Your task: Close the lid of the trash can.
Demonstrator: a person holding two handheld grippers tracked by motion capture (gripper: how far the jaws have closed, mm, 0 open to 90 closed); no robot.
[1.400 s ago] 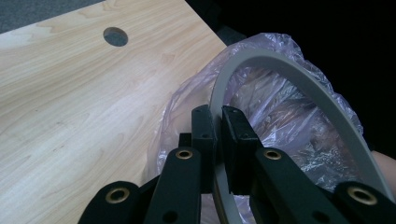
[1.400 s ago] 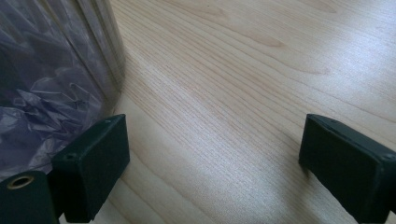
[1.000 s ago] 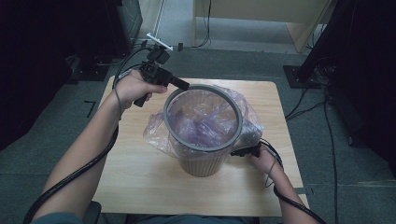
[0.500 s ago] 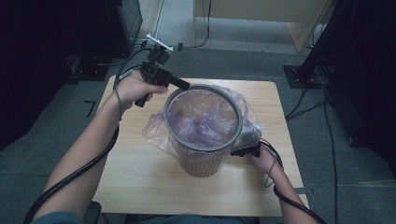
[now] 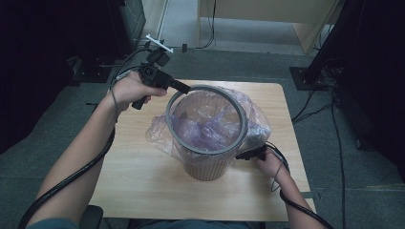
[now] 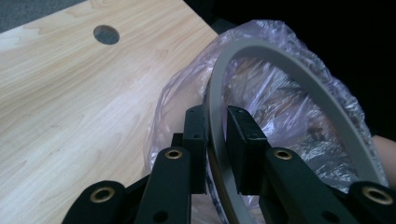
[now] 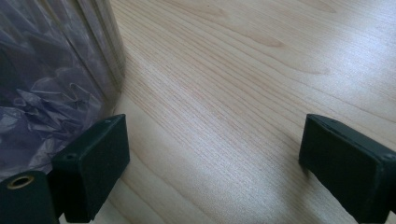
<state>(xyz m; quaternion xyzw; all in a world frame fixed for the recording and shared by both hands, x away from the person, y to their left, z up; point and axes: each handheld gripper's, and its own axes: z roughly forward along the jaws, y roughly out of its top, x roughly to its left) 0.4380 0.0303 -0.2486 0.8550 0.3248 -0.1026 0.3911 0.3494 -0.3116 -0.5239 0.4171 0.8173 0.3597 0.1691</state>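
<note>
A tan ribbed bin [image 5: 206, 168] stands mid-table, lined with a purple plastic bag [image 5: 158, 136] whose edge spills over the rim. On top lies a grey ring [image 5: 206, 150]. My left gripper [image 5: 187, 88] reaches the ring's far-left part. In the left gripper view the grey ring [image 6: 299, 70] runs between the pads of the left gripper [image 6: 216, 116]; the jaws have just been opening and a thin gap shows beside the ring. My right gripper [image 5: 246, 155] is low at the bin's right side. It stands wide open [image 7: 210, 140] over bare wood, beside the bin wall [image 7: 100, 37].
The wooden table [image 5: 138, 181] has a round cable hole [image 6: 106, 34] near one corner. Dark cabinets stand on the floor at the left and right. Cables [image 5: 315, 109] trail on the grey floor right of the table.
</note>
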